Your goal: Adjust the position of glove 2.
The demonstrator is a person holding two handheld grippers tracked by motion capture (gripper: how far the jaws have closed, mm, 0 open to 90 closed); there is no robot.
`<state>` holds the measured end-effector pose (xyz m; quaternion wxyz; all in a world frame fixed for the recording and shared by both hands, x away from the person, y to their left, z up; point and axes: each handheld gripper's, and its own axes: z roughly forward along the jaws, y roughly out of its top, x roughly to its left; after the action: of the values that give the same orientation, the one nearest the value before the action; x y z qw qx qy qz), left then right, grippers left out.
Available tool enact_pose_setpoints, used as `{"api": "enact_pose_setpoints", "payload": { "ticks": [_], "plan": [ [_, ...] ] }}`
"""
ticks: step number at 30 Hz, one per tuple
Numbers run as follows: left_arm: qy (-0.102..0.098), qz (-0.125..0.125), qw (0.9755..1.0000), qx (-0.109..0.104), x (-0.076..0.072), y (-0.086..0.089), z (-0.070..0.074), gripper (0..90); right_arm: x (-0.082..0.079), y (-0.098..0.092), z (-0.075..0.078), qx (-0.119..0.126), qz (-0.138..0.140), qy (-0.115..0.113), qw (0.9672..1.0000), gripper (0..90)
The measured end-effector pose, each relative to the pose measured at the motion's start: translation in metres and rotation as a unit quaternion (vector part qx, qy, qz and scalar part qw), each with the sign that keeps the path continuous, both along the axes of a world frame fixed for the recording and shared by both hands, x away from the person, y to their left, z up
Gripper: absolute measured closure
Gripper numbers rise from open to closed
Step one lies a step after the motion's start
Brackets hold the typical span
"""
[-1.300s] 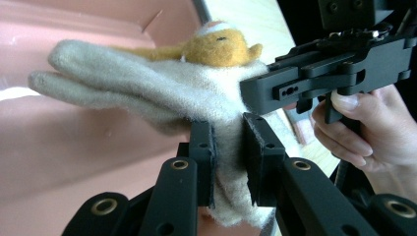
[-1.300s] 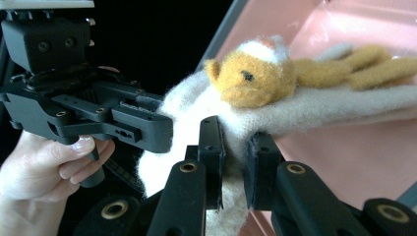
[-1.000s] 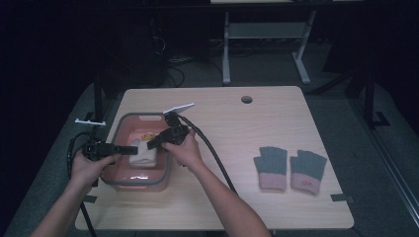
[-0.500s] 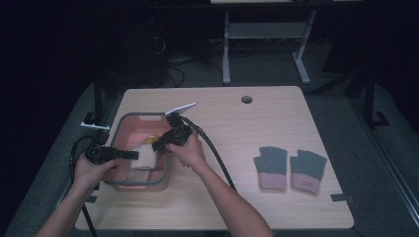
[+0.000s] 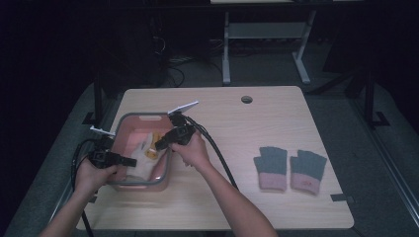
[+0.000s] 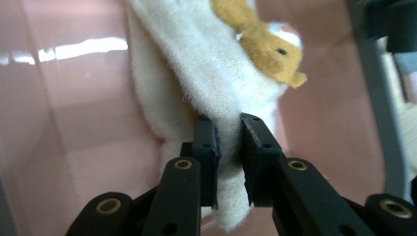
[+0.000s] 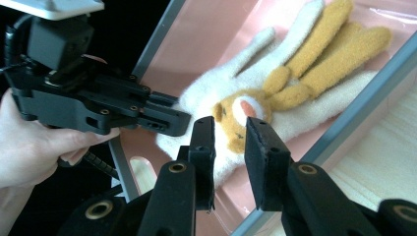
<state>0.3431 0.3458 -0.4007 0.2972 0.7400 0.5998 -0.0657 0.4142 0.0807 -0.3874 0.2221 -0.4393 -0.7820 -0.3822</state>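
On the wooden table (image 5: 276, 118) sits the pink bin (image 5: 129, 120), my cream-and-orange glove (image 7: 295, 78) lying inside. My left gripper (image 6: 227, 142) pinches its cuff; my right gripper (image 7: 227, 142), jaws just opening, hovers empty. No writing legible.

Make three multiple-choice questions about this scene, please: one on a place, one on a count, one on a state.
1. Where does the white glove with the orange animal figure lie?
A. In the pink bin
B. On the floor
C. Beside the table's hole

2. How many grey and pink gloves lie on the table?
A. One
B. Two
C. Four

3. What is the left gripper doing?
A. Standing wide open above the table
B. Clamping the white glove's edge
C. Holding a cable

Answers:
1 A: the right gripper view shows it on the bin's pink floor.
2 B: the high view shows a pair side by side.
3 B: in the left gripper view both jaws press on the white fabric.
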Motion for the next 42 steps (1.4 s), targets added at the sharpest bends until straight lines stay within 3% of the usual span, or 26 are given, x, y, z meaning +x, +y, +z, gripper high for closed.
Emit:
{"api": "enact_pose_setpoints", "payload": {
  "ticks": [4, 7, 11, 15, 22, 25, 32, 40, 42],
  "plan": [
    [-0.008, 0.005, 0.9998, 0.018, -0.001, -0.001, 0.004, 64.8, 0.000, -0.003, 0.002, -0.001, 0.000, -0.003, 1.0000, 73.6],
    [-0.026, 0.004, 0.9994, 0.020, 0.000, 0.000, 0.014, 60.2, 0.000, -0.006, 0.006, 0.005, -0.002, -0.007, 1.0000, 73.5],
    [-0.043, -0.002, 0.9989, 0.018, 0.001, -0.004, 0.025, 63.2, -0.002, -0.010, 0.010, 0.007, -0.005, -0.013, 0.9999, 73.3],
    [-0.036, -0.016, 0.9988, 0.029, 0.004, -0.015, 0.019, 70.7, -0.004, -0.017, 0.014, 0.010, -0.007, -0.017, 0.9998, 73.2],
    [-0.008, -0.013, 0.9989, 0.045, 0.009, -0.019, 0.001, 71.9, -0.005, -0.028, 0.016, 0.009, -0.011, -0.020, 0.9997, 73.2],
    [-0.006, -0.014, 0.9988, 0.046, 0.010, -0.020, -0.001, 71.7, -0.005, -0.033, 0.019, 0.012, -0.012, -0.023, 0.9996, 72.8],
    [-0.029, -0.010, 0.9991, 0.028, 0.008, -0.020, 0.014, 68.4, -0.007, -0.044, 0.022, 0.016, -0.015, -0.030, 0.9993, 71.4],
    [-0.063, -0.029, 0.9975, 0.013, 0.005, -0.030, 0.034, 61.5, -0.007, -0.057, 0.026, 0.016, -0.022, -0.039, 0.9989, 67.9],
    [-0.068, -0.031, 0.9972, 0.001, 0.004, -0.035, 0.037, 61.4, -0.007, -0.062, 0.027, 0.016, -0.024, -0.040, 0.9988, 66.8]
  ]
}}
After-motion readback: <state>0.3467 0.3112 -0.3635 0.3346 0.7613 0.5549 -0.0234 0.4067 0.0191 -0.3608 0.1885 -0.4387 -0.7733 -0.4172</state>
